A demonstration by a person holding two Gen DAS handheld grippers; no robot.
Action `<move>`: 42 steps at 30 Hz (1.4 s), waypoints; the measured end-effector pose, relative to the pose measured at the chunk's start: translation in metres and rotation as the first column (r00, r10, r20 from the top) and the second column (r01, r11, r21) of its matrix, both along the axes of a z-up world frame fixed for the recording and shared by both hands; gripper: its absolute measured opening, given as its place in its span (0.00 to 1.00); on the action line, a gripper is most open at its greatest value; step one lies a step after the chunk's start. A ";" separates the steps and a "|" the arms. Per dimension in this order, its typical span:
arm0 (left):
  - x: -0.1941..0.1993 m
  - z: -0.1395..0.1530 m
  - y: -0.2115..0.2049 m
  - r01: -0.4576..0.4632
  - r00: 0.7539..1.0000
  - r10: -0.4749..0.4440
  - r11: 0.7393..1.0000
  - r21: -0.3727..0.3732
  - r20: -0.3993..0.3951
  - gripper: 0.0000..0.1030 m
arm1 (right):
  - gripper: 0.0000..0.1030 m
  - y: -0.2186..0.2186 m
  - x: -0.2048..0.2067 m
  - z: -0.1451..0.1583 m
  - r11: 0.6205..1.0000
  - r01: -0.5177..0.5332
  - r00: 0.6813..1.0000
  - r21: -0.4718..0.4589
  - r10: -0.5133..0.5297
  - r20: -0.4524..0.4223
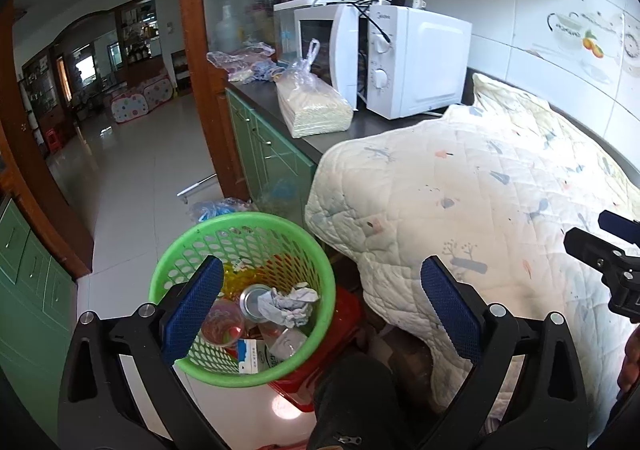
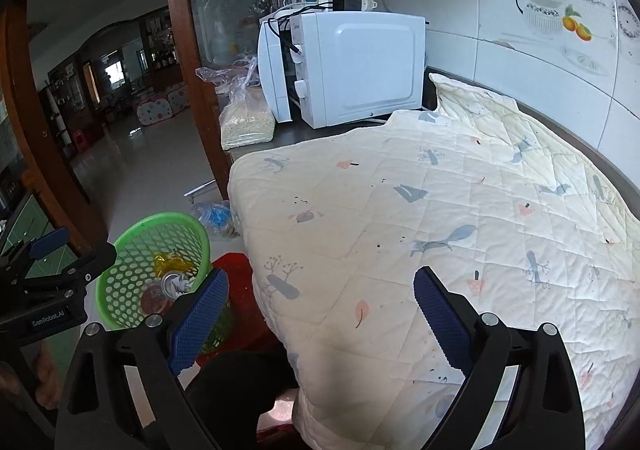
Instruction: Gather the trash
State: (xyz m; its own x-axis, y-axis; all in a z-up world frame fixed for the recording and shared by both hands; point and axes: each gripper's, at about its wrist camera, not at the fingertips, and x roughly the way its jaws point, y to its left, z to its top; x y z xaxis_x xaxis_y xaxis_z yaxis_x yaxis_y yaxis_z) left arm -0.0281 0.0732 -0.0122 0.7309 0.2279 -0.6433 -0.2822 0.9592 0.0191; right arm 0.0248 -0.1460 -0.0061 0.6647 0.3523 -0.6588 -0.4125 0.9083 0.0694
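Note:
A green mesh waste basket stands on the floor beside the counter; it also shows in the right wrist view. It holds a crumpled paper wad, a tin can, a clear cup, a plastic bottle and yellow wrapping. My left gripper is open and empty, hovering above the basket. My right gripper is open and empty, over the edge of a quilted cloth that covers the counter.
A white microwave with its door open and a bag of pale sheets sit on the counter. Green cabinets run below. A red stool stands under the basket. Blue plastic bags lie on the tiled floor.

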 end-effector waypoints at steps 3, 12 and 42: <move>0.000 -0.001 -0.005 0.011 1.000 -0.011 1.000 0.007 0.000 0.95 | 0.88 -0.001 0.000 0.000 1.000 0.002 1.000 0.000 -0.002 -0.001; 0.000 -0.004 -0.012 0.030 1.000 -0.030 1.000 0.003 -0.009 0.95 | 0.88 -0.002 0.000 -0.002 1.000 0.007 1.000 -0.004 -0.007 -0.005; 0.000 -0.004 -0.017 0.057 0.998 -0.057 0.998 -0.007 -0.003 0.95 | 0.89 -0.018 0.003 0.000 0.998 0.054 0.998 -0.012 -0.054 -0.008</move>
State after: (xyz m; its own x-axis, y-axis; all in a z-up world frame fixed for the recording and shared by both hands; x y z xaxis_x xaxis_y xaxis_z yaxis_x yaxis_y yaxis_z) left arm -0.0278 0.0566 -0.0164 0.7402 0.1818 -0.6474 -0.2275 0.9737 0.0134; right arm 0.0278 -0.1642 -0.0061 0.6774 0.3076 -0.6682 -0.3619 0.9302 0.0613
